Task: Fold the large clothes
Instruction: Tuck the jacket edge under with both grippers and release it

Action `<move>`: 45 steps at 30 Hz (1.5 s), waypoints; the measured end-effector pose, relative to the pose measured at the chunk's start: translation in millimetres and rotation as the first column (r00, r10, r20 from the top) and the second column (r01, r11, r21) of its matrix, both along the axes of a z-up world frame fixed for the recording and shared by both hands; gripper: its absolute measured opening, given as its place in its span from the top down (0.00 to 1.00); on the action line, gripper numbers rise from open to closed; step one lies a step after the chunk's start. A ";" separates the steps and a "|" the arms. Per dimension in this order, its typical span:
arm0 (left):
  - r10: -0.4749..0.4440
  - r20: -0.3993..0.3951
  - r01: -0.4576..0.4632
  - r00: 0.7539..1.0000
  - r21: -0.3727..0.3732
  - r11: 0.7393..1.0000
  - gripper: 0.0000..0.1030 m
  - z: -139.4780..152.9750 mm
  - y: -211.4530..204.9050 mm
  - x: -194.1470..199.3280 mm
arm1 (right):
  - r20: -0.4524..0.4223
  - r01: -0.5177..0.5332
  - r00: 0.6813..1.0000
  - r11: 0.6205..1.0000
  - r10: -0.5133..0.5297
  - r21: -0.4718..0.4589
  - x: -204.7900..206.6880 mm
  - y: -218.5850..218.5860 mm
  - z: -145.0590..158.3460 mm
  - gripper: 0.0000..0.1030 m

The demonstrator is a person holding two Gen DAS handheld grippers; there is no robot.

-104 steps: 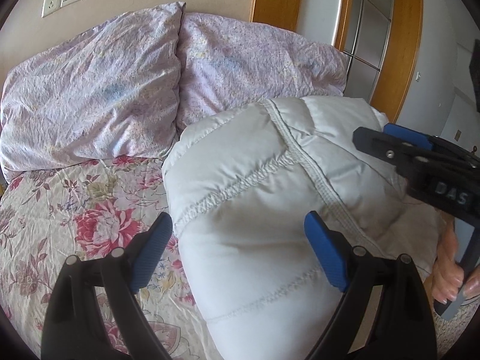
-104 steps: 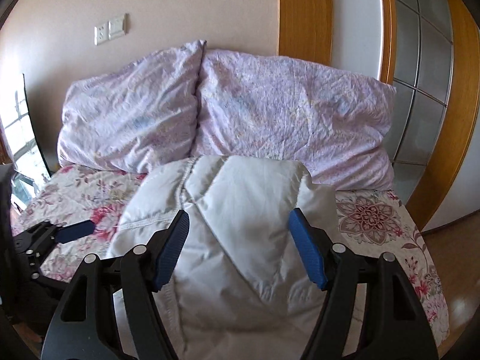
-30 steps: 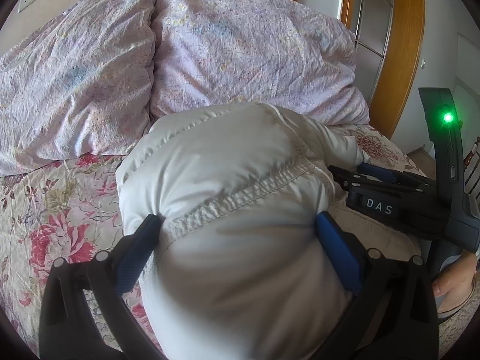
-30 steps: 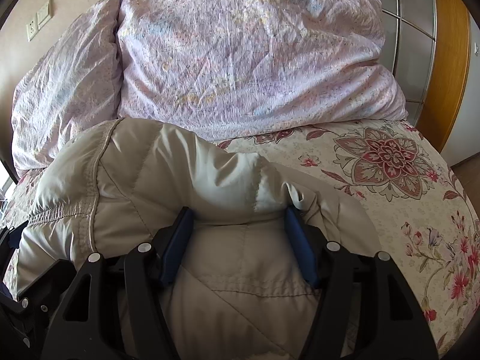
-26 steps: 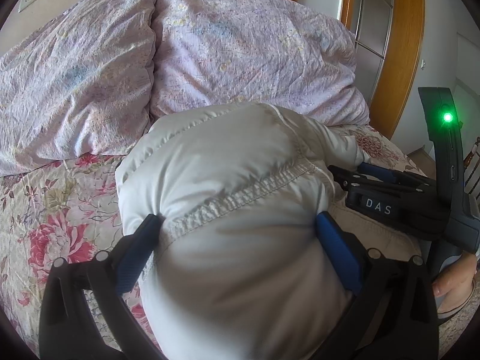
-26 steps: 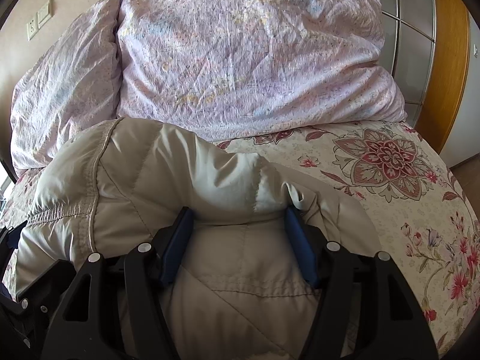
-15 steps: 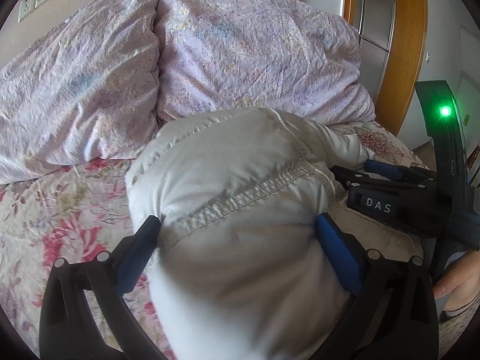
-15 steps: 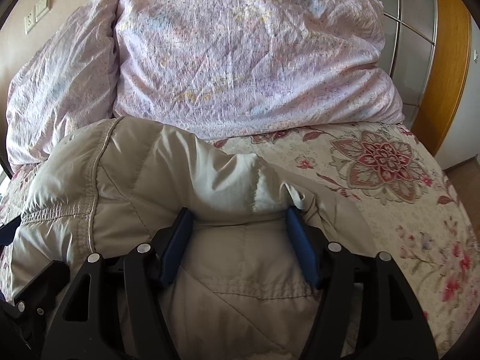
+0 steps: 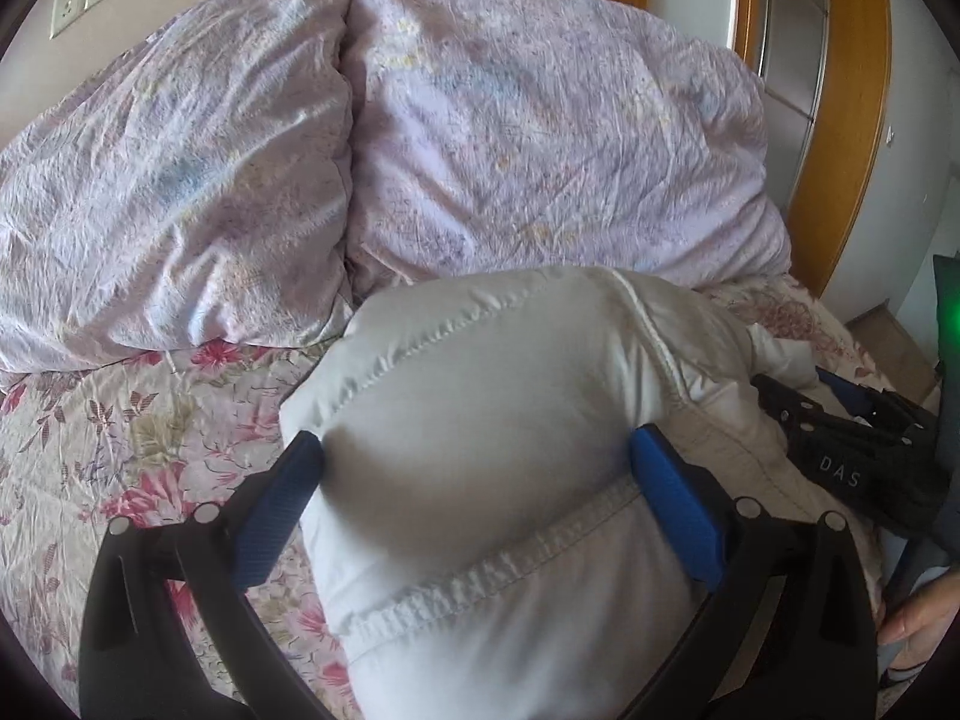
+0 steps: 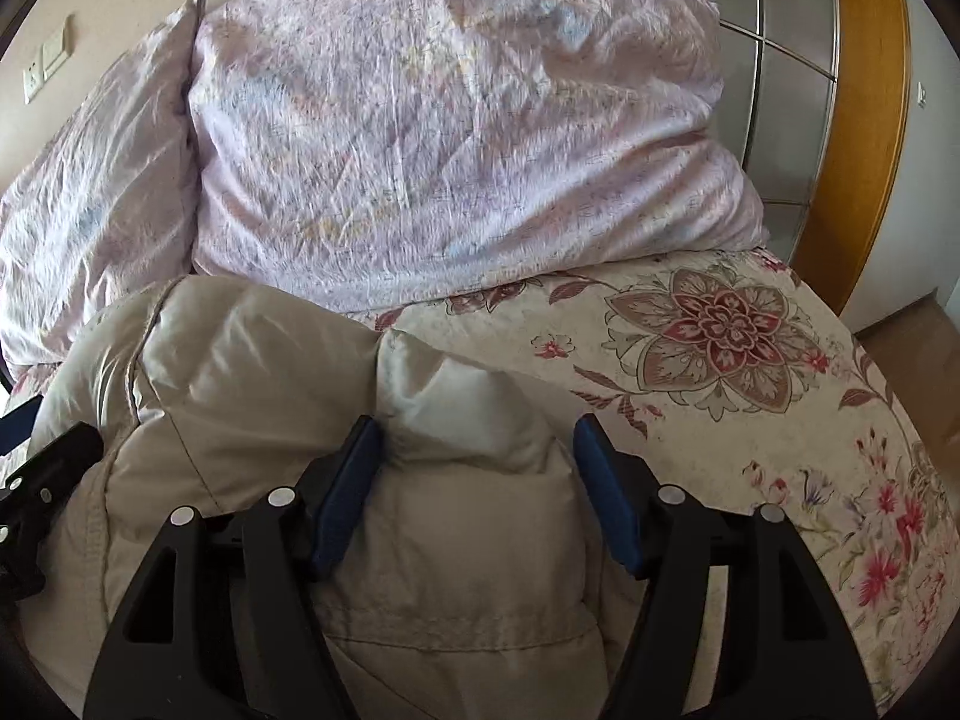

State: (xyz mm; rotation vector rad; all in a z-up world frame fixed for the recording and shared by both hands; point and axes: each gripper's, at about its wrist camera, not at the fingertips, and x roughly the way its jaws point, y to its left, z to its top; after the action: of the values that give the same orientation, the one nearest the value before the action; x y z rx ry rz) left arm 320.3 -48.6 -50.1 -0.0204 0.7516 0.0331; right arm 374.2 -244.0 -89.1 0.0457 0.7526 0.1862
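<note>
Floral bedspread [image 10: 720,360], pillows [image 9: 540,138] upper frame. Puffy white jacket [image 9: 480,420] bundled centre frame, fold seemingly near done. Left gripper [image 9: 474,480] squeezes its bulk; right gripper [image 10: 477,468], jaws fairly wide, straddles a fold, contact unclear.

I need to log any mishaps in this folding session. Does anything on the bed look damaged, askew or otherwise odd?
Nothing stands out. The white puffer jacket lies bundled on the floral bedsheet in front of two creased lilac pillows, bulging between the fingers of the left gripper and the right gripper. No tear or stain shows.
</note>
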 end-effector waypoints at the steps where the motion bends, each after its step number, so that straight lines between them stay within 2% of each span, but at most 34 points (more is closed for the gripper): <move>1: 0.001 -0.001 -0.001 1.000 0.017 1.000 0.02 -1.5 -3.0 0.2 | -0.001 0.003 1.000 1.000 -0.003 -0.005 0.0 0.9 -1.7 0.32; 4: 0.005 -0.007 -0.005 1.000 0.048 0.999 0.02 -7.1 -8.0 2.9 | -0.005 0.015 1.000 0.999 -0.015 -0.030 1.8 5.1 -6.5 0.30; 12: 0.003 -0.039 -0.002 0.999 0.039 0.999 0.02 -20.0 -6.4 10.6 | -0.037 0.014 0.999 0.998 -0.016 -0.066 10.1 11.4 -14.2 0.26; 30: 0.020 -0.004 -0.019 1.000 0.018 1.000 0.02 -26.5 -1.3 9.7 | -0.036 0.022 0.999 0.997 -0.025 -0.069 14.6 13.4 -15.9 0.24; 33: 0.031 -0.007 -0.030 1.000 0.034 0.999 0.02 -16.7 -0.7 0.3 | -0.076 -0.007 0.997 1.000 0.006 -0.017 17.9 6.3 -12.2 0.24; 34: 0.021 -0.018 -0.020 1.000 0.008 1.000 0.02 -10.9 2.7 -6.7 | -0.092 -0.018 0.996 1.000 0.018 -0.002 17.8 3.5 -9.7 0.23; 36: -0.005 -0.023 0.004 1.000 -0.053 0.999 0.02 0.7 12.0 -22.0 | -0.119 -0.035 0.992 0.998 0.041 0.053 10.0 -11.6 1.8 0.16; 38: -0.010 -0.017 0.008 1.000 -0.080 0.997 0.02 12.0 22.4 -36.8 | -0.110 -0.027 0.993 0.994 0.039 0.108 -1.3 -31.5 14.9 0.04; 41: -0.025 -0.015 0.023 1.000 -0.117 0.993 0.02 24.4 40.0 -56.3 | -0.116 -0.005 0.993 0.981 0.028 0.196 -16.1 -67.3 28.3 0.01; 45: -0.044 -0.060 0.036 0.997 -0.141 0.989 0.02 21.0 50.9 -66.4 | -0.190 0.004 0.980 0.962 0.049 0.272 -24.0 -96.1 22.4 0.01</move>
State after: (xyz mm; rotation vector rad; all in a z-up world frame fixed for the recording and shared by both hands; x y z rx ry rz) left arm 253.9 2.3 -29.1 -0.1382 0.8160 -0.0576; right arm 350.2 -340.1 -66.6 0.3202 0.9204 0.3093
